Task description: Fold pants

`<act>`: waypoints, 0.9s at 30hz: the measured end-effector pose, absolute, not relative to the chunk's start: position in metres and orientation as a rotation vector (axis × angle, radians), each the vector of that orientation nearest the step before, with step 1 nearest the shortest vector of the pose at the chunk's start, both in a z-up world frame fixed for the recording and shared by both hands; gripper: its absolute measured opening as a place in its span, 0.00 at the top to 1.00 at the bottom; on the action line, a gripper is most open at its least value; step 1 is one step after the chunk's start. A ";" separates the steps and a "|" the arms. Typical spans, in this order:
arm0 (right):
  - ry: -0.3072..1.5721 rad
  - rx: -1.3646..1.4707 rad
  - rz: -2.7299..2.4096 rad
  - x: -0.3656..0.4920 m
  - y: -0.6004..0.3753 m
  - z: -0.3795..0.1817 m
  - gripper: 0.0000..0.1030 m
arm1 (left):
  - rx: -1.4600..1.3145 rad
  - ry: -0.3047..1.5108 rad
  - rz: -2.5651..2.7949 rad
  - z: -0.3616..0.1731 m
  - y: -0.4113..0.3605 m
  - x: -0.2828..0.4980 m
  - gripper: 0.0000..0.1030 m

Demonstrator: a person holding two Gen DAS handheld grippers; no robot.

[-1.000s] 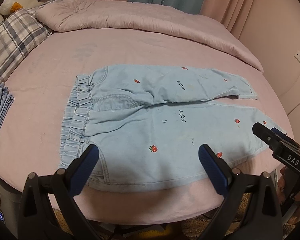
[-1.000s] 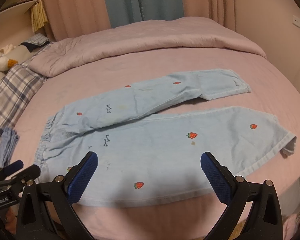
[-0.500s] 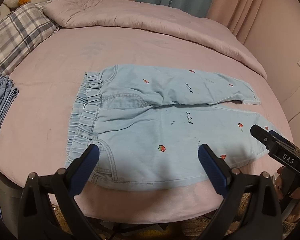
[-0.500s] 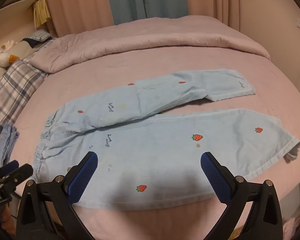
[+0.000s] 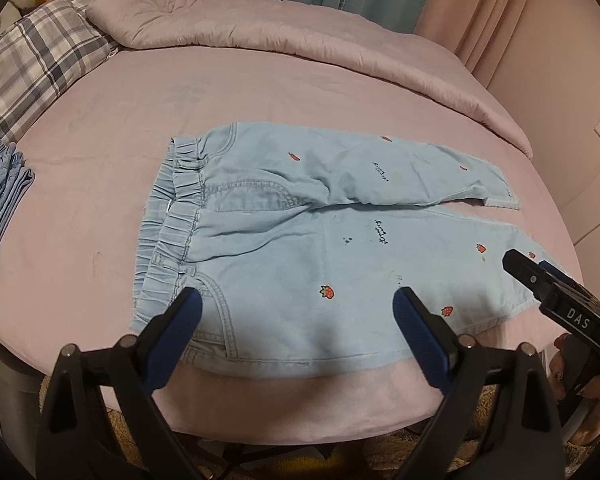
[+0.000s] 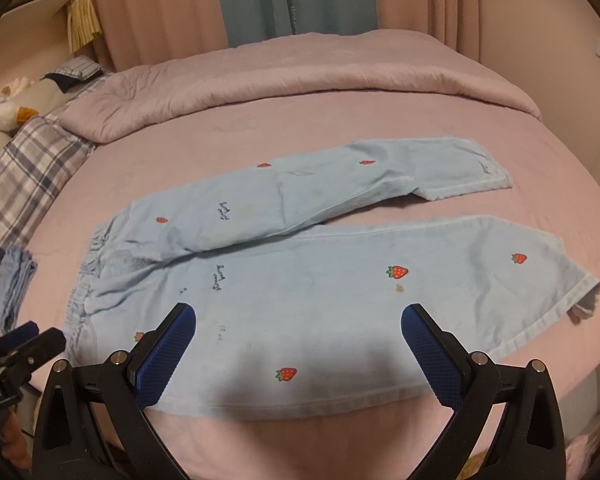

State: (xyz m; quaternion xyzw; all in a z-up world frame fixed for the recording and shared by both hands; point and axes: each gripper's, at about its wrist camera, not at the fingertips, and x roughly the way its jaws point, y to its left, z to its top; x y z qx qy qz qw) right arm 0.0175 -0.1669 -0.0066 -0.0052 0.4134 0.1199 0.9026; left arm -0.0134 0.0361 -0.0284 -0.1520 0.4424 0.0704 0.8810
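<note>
Light blue pants [image 5: 300, 232] with red strawberry prints lie flat on the pink bed, waistband to the left and legs to the right; they also show in the right wrist view [image 6: 320, 264]. The far leg angles away from the near leg. My left gripper [image 5: 298, 316] is open and empty, hovering over the near edge by the waistband side. My right gripper [image 6: 298, 338] is open and empty over the near leg. The right gripper also shows at the right in the left wrist view [image 5: 556, 296], and the left gripper shows at the left in the right wrist view [image 6: 16, 350].
A folded blue garment [image 5: 0, 192] lies at the bed's left edge. A plaid pillow [image 5: 32, 68] and a rolled pink duvet [image 5: 300, 40] sit at the back. Curtains [image 6: 292, 0] hang behind. The bed's front edge [image 5: 300, 412] is just below the grippers.
Both grippers have moved forward a little toward the pants, staying open. The pants have not moved.
</note>
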 end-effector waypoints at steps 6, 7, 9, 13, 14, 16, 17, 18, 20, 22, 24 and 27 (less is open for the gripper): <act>0.858 -0.001 0.225 0.018 -0.174 -0.008 0.00 | -0.326 0.933 0.141 -0.031 0.036 -0.012 0.08; 0.859 0.002 0.220 0.018 -0.176 -0.008 0.00 | -0.325 0.933 0.139 -0.031 0.036 -0.011 0.08; 0.859 0.008 0.212 0.019 -0.179 -0.008 0.00 | -0.325 0.934 0.135 -0.032 0.036 -0.011 0.08; 0.862 0.015 0.203 0.019 -0.182 -0.009 0.00 | -0.327 0.933 0.132 -0.032 0.035 -0.010 0.08; 0.863 0.017 0.202 0.019 -0.182 -0.009 0.00 | -0.327 0.933 0.131 -0.032 0.035 -0.010 0.08; 0.865 0.019 0.203 0.019 -0.183 -0.009 0.00 | -0.325 0.934 0.129 -0.033 0.035 -0.010 0.08; 0.865 0.019 0.203 0.019 -0.183 -0.009 0.00 | -0.324 0.934 0.129 -0.033 0.034 -0.010 0.08; 0.864 0.020 0.203 0.018 -0.184 -0.009 0.00 | -0.324 0.935 0.129 -0.033 0.034 -0.009 0.08; 0.863 0.021 0.203 0.018 -0.184 -0.009 0.00 | -0.323 0.936 0.127 -0.033 0.033 -0.009 0.08; 0.862 0.024 0.204 0.018 -0.185 -0.009 0.00 | -0.321 0.935 0.127 -0.033 0.032 -0.009 0.08; 0.861 0.026 0.203 0.018 -0.186 -0.009 0.00 | -0.322 0.936 0.127 -0.033 0.033 -0.009 0.08; 0.863 0.034 0.199 0.019 -0.189 -0.010 0.00 | -0.330 0.940 0.128 -0.034 0.033 -0.009 0.08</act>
